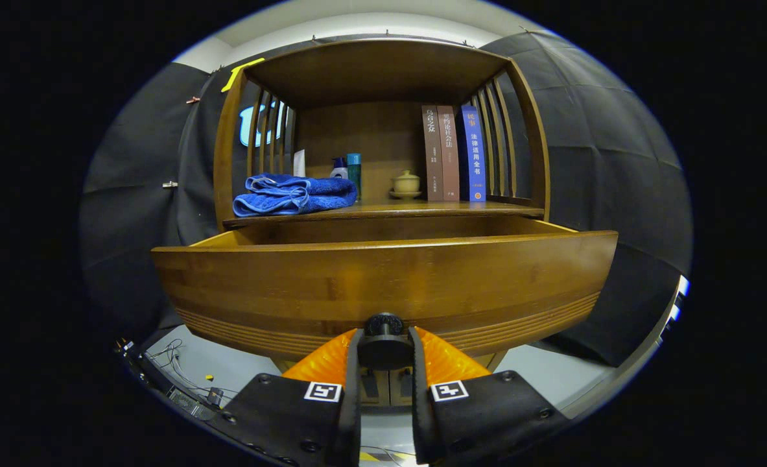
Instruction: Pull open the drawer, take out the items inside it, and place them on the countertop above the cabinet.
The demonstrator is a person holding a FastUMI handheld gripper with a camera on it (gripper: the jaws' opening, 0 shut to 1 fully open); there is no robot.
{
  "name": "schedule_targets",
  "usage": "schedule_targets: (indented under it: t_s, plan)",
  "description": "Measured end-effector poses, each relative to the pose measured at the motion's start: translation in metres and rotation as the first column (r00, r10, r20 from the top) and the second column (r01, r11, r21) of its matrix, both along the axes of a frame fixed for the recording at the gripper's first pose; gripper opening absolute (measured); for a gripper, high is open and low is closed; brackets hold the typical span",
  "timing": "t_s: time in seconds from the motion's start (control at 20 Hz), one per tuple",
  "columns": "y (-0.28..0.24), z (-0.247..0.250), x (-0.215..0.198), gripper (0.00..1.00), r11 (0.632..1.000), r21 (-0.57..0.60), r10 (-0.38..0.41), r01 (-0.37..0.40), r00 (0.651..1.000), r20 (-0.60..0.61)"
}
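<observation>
Now tongs (385, 350) clamped on dark knob (384, 324) of pulled-out drawer (383, 285), directly ahead.

Handheld gripper (385, 353), black w/ orange fingers (323, 363).

Two black blocky side plates at base, each w/ dark round screws along edges & one square black-and-white marker tag on white patch near inner top corner. Orange fingers ribbed on surface, tapering fwd, edged inside w/ narrow black strips. Closed on round black drawer knob (385, 324). Dark slotted parts seen in gap betw. plates.
</observation>
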State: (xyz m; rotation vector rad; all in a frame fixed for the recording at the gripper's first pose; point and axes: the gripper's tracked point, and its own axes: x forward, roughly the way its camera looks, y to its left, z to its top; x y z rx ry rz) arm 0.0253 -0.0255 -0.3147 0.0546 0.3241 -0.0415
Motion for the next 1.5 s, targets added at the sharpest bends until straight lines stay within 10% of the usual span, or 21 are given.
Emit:
schedule_targets:
  t_s: [0.65,0.9,1.05,1.5]
  plan:
    - [0.002,-0.006,-0.015,0.36,1.000,-0.024,0.001,-0.001,1.000,-0.002]
    - [-0.001,-0.013,-0.013,0.51,0.999,-0.040,0.015,-0.016,1.000,-0.027]
    - [-0.005,-0.013,-0.020,0.98,0.999,-0.043,0.007,-0.009,0.999,-0.042]
    - [-0.009,0.097,-0.033,0.98,0.993,-0.071,0.093,-0.089,0.994,0.050]
